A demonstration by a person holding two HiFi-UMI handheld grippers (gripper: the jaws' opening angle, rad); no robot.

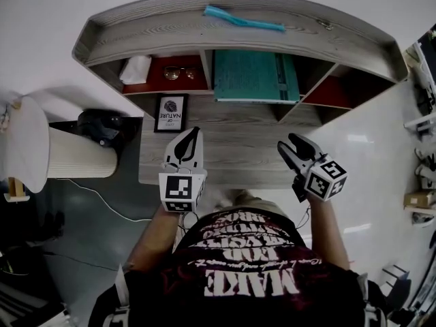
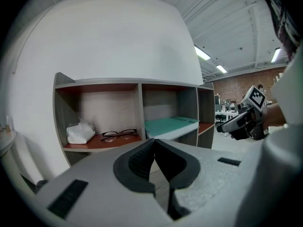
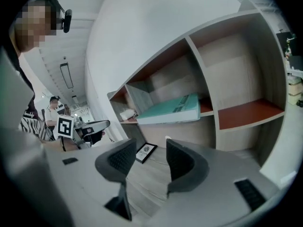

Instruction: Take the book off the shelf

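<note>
Book (image 1: 255, 77) lies flat in the shelf's (image 1: 150, 36) middle compartment, untouched, so this looks like the approach. In front of the shelf, the left gripper (image 1: 194, 133) is pinched shut on nothing and the right gripper (image 1: 289, 144) stands parted, empty; next it must straddle the book's front edge.

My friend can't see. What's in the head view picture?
A flat teal book lies in the middle compartment of the grey wooden shelf. Facing it, the left gripper is shut and the right gripper open, both empty.
</note>
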